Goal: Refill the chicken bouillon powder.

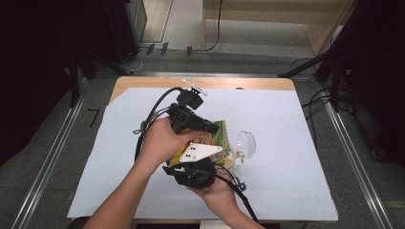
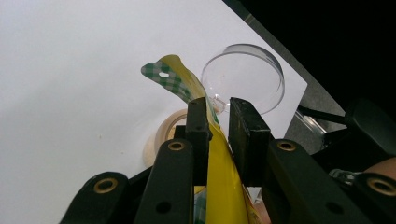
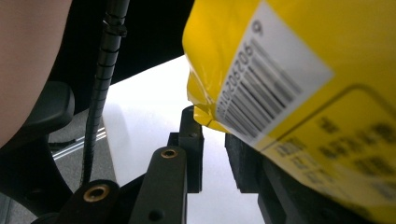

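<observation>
A yellow and green snack bag (image 1: 218,135) is held above the table between both hands. My left gripper (image 1: 213,128) comes in from the left and is shut on the bag's upper part (image 2: 219,158), whose green-checked top edge (image 2: 167,74) curls up beyond the jaws. My right gripper (image 1: 206,161) sits under the bag from the near side. In the right gripper view its jaws (image 3: 212,140) stand a small gap apart with white paper showing between them. The barcode side of the bag (image 3: 299,70) lies over one jaw.
A clear plastic cup (image 1: 246,143) lies on its side to the right of the bag, also seen as a clear plastic cup (image 2: 243,74) past the left jaws. A tape roll (image 1: 231,160) sits beneath the bag. White paper (image 1: 286,114) covers the wooden table (image 1: 143,82).
</observation>
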